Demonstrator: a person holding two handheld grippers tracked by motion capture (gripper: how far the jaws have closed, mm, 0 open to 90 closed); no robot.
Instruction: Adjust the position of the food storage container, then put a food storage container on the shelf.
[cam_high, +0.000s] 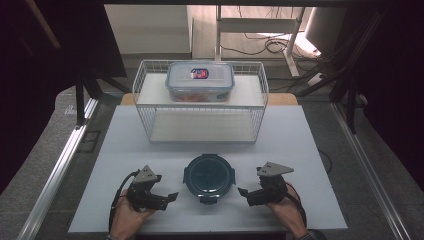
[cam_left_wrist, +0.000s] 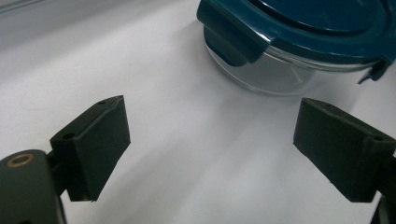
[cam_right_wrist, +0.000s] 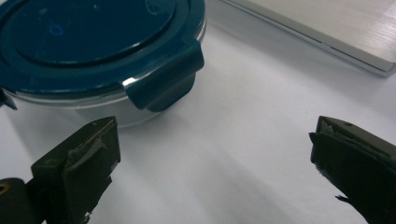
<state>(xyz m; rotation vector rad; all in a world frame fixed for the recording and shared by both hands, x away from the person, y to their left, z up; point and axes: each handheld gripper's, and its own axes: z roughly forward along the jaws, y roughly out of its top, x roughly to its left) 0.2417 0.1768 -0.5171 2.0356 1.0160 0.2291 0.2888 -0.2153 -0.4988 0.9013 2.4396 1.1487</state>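
A round glass container with a dark teal clip-on lid (cam_high: 209, 176) stands near the front middle of the white table (cam_high: 300, 150). My left gripper (cam_high: 170, 196) lies just left of it, held in a hand, and points toward it. In the left gripper view the left gripper (cam_left_wrist: 210, 144) is open with only bare table between its jaws, and the container (cam_left_wrist: 299, 32) sits a little beyond them. My right gripper (cam_high: 243, 191) is on the container's right side, also hand-held. It (cam_right_wrist: 215, 158) is open and empty, and the container (cam_right_wrist: 93, 42) lies ahead to the left.
A white wire basket rack (cam_high: 145, 107) stands at the back middle of the table, with a rectangular lidded food box (cam_high: 200, 80) on its upper shelf. The rack's base plate (cam_right_wrist: 327, 28) lies beyond the right gripper. Metal rails run along both table sides.
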